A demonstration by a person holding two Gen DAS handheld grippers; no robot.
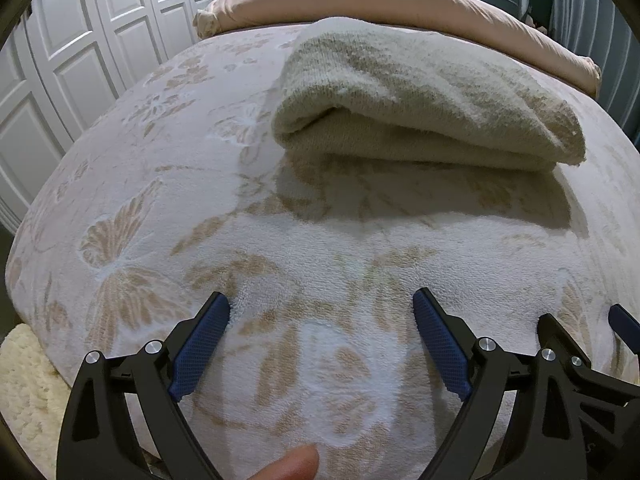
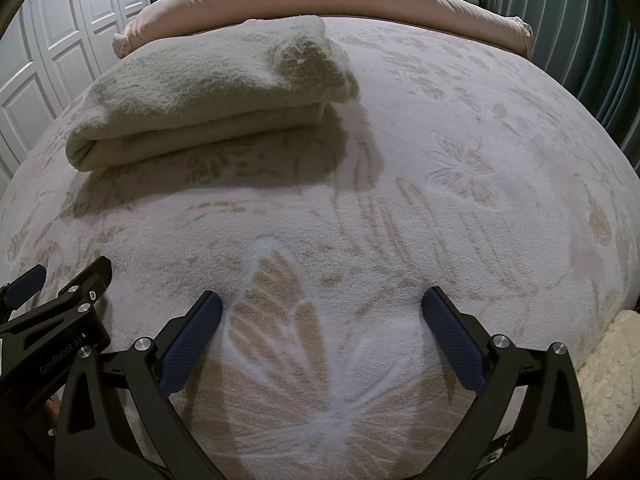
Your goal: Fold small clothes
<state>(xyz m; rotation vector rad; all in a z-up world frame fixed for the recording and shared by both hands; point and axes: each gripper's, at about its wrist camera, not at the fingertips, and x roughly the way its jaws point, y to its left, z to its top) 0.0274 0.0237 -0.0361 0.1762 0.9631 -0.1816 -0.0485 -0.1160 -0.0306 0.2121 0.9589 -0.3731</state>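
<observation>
A beige knitted garment lies folded into a thick stack on the bed, right of centre in the left wrist view and upper left in the right wrist view. My left gripper hovers open over the bedspread, well short of the garment, with nothing between its blue pads. My right gripper is open too, with nothing between its fingers, and sits nearer the bed's front edge. Each gripper shows in the other's view: the right one at the lower right, the left one at the lower left.
The bed carries a white plush bedspread with tan butterfly patterns. A pink duvet is bunched along the far side. White panelled wardrobe doors stand at the left. A cream fluffy fabric hangs by the bed's edge. A fingertip shows at the bottom.
</observation>
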